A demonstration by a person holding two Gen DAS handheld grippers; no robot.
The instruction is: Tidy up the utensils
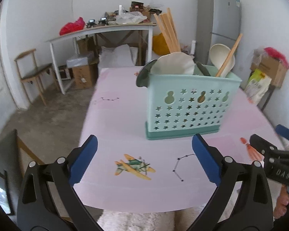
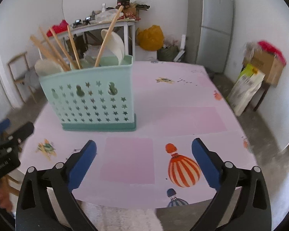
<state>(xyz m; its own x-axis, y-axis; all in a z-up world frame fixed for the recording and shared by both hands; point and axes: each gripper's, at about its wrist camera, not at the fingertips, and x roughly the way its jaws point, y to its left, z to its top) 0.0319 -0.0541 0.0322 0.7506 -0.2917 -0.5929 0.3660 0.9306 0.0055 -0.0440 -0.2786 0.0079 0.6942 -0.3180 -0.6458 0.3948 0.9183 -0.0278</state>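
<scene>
The left gripper is nearest in its own view. Its blue jaws stand wide apart with nothing between them, only the pink bench below. A little yellow plane picture lies on the cloth between the jaws. The right gripper looks the same: jaws wide open and holding nothing. A red and white balloon picture shows just inside its right jaw. Each gripper can be seen at the edge of the other one's view, off to the side and apart.

A bit further back, the green basket stands upright on the bench, well clear of both grippers. It has star holes in its wall and a darker green base. The utensils stick up out of its top. There are white ladles, wooden chopsticks leaning to one side, and a long wooden handle leaning the other way.

Behind the bench, a white side table is piled with bags and small things. A wooden chair stands by the wall. A tall grey fridge stands in the corner, and cardboard boxes sit on the floor by the far wall.
</scene>
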